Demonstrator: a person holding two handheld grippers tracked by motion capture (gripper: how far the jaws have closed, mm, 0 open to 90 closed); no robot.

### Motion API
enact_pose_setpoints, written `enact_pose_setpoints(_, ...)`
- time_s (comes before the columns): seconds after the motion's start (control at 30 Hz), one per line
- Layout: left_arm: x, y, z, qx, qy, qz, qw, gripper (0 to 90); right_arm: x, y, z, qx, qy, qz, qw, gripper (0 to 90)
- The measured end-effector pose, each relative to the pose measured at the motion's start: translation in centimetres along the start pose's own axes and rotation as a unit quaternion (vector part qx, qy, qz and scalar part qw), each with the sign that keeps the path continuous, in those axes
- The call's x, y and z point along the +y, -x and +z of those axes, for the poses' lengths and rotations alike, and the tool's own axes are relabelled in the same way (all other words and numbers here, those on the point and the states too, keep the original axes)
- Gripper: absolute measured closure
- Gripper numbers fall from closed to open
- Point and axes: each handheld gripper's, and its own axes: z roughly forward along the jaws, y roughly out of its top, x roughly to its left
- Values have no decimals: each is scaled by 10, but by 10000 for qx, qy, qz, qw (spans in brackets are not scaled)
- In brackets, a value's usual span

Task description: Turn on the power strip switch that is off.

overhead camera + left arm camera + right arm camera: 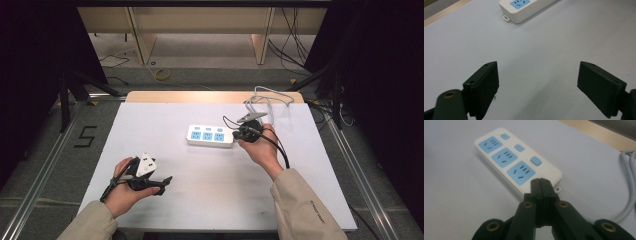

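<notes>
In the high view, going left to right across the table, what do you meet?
Left claw → power strip → right claw → grey cable

A white sheet (210, 195) covers the table save a strip of bare wood (200, 96) along its far edge, and on the grey floor beyond lie a yellow coil of cable (162, 75) (small, near a pale wooden bench (142, 40)) and, at left, a black figure 5 (86, 136).
</notes>
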Motion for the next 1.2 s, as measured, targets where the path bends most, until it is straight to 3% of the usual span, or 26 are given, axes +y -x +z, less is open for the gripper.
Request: enact_pose_setpoints(1.2,0,0,0,-11,-2,19,10000,171,15,5,20,4,-206,76,9998,900)
